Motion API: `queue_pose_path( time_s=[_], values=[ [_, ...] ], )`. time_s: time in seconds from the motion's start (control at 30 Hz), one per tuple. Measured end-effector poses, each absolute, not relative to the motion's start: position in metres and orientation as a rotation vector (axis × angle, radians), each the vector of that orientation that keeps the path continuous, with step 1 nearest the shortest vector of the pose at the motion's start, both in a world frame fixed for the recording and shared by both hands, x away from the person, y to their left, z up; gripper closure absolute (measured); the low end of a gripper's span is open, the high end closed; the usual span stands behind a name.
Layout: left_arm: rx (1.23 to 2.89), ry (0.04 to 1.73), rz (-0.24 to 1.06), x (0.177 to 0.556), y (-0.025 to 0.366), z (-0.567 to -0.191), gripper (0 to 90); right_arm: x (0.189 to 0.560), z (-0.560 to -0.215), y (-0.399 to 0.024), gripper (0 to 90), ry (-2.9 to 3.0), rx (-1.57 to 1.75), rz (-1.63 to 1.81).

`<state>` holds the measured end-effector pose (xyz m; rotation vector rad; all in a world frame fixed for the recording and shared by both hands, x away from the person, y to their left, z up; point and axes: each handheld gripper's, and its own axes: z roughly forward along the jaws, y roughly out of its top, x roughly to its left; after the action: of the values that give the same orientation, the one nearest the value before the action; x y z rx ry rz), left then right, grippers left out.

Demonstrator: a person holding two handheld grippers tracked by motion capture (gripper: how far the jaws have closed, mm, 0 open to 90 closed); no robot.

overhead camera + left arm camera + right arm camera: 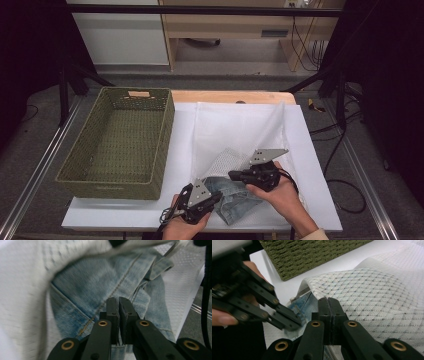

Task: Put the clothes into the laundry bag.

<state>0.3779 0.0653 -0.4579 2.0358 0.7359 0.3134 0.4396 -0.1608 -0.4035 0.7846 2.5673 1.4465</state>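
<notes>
Right now the denim garment (231, 197) lies at the near edge of the table, half inside the mouth of the white mesh laundry bag (235, 132) that is spread flat beside the green woven basket (120, 142). The left gripper (216, 199) has its jaws pressed together on the denim by a seam, and the right gripper (234, 175) is clenched on the bag's upper mesh layer, holding the mouth up.

Likely trouble: the left grip takes only a thin fold, so a pull could slip off it. If the right gripper's pinch on the mesh slips, the mouth would drop onto the denim and snag it.

From the left gripper view, the orange-stitched seam (110, 293) at the jaws is plain. From the right gripper view, the raised mesh edge (312, 281) and the left gripper (295, 325) beneath it show clearly, while the high view gives the basket's place.
</notes>
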Motion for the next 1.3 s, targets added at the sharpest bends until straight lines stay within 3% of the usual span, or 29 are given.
queue_pose_path(
  time_s=[0.83,1.3],
  values=[
    [1.999,0.831,0.380,0.424,0.046,-0.468,90.0,0.435,-0.407,-0.165,90.0,2.574,0.788,1.442],
    [1.977,0.845,0.417,0.421,0.051,-0.463,90.0,0.437,-0.406,-0.169,90.0,2.552,0.806,1.423]
  ],
)
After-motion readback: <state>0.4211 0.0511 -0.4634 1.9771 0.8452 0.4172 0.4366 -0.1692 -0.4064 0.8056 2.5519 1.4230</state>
